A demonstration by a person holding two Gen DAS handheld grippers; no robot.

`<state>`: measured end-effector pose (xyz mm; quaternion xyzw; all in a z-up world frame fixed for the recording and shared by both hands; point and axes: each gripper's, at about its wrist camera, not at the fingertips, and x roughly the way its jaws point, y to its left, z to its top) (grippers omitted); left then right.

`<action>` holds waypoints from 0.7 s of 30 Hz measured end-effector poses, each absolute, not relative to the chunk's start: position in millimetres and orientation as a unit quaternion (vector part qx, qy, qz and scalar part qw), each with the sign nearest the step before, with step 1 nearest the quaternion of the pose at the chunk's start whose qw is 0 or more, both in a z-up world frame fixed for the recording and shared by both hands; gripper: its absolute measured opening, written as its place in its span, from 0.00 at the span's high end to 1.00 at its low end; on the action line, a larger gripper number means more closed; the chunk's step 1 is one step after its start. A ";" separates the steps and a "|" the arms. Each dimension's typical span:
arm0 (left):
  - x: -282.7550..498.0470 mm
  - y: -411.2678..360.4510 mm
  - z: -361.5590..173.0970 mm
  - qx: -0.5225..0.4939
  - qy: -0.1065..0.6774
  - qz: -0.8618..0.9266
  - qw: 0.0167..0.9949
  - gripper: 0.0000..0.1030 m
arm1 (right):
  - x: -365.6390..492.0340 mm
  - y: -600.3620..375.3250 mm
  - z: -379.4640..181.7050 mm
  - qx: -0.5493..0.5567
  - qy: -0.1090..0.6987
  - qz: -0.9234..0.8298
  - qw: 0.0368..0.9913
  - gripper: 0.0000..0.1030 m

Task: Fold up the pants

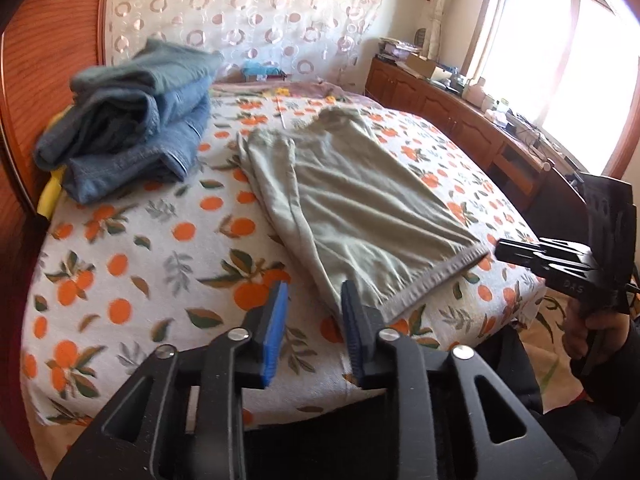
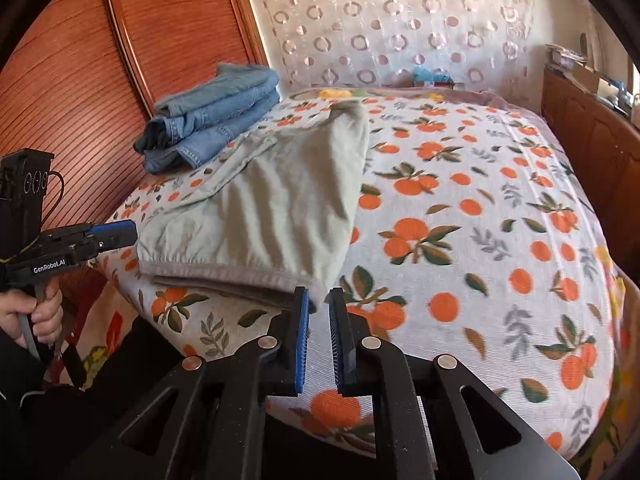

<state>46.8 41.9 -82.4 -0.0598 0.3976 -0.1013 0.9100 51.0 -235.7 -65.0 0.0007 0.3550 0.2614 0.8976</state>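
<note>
Light green pants (image 1: 352, 208) lie lengthwise on the bed, waistband nearest me; they also show in the right wrist view (image 2: 264, 216). My left gripper (image 1: 314, 292) is open and empty, its fingers just at the left corner of the waistband (image 1: 432, 280). In the right wrist view it appears at the left (image 2: 116, 234). My right gripper (image 2: 319, 296) is open and empty, right at the waistband's right corner (image 2: 280, 276). In the left wrist view it shows just off that corner (image 1: 504, 248).
A stack of folded blue jeans (image 1: 132, 120) sits at the far left by the wooden headboard (image 2: 80, 80). The orange-print bedspread (image 2: 480, 240) covers the bed. A wooden cabinet (image 1: 460, 120) with clutter runs along the right under the window.
</note>
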 end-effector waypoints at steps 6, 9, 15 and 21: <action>65.1 43.4 -69.9 -0.046 0.380 -0.096 0.919 0.67 | 60.9 -244.7 -48.8 -0.007 0.335 0.249 0.909 0.88; 88.4 41.2 -69.8 -0.036 0.378 -0.102 0.919 0.67 | 77.5 -239.7 -41.0 -0.012 0.324 0.251 0.912 0.88; 130.8 33.8 -69.6 0.001 0.375 -0.101 0.922 0.68 | 127.1 -216.7 -36.7 -0.030 0.311 0.256 0.915 0.87; 175.5 24.9 -74.4 0.026 0.385 -0.111 0.916 0.69 | 167.4 -193.6 -45.1 -0.049 0.322 0.249 0.912 0.68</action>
